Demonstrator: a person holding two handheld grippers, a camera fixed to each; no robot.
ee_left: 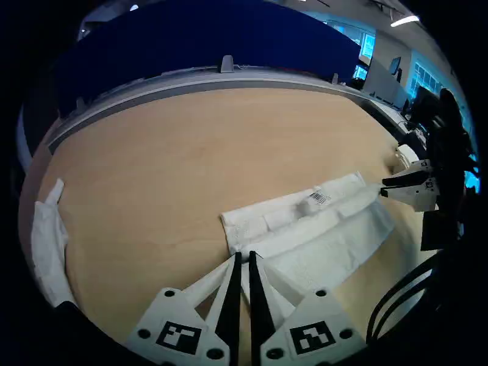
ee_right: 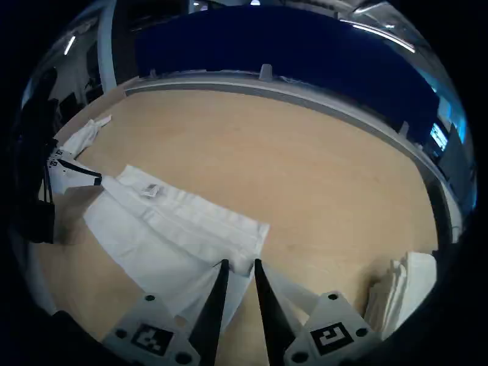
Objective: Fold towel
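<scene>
A white towel (ee_left: 317, 229) lies lengthwise on the wooden table (ee_left: 183, 158), folded into a long strip with a small label on top. My left gripper (ee_left: 244, 255) is at its near corner, its fingers almost together with cloth pinched between them. In the left gripper view, my right gripper (ee_left: 384, 186) holds the strip's far end. In the right gripper view, the towel (ee_right: 177, 222) runs left from my right gripper (ee_right: 240, 263), which has the cloth's edge between its fingers. The left gripper (ee_right: 97, 178) grips the far end, which casts a shadow on the table.
A loose white cloth (ee_left: 49, 244) lies at the table's left edge, seen again as the cloth (ee_right: 85, 137) beyond the left gripper. A stack of folded white towels (ee_right: 405, 283) sits at the right. A blue partition (ee_right: 274, 49) backs the table. Bare wood stretches beyond the towel.
</scene>
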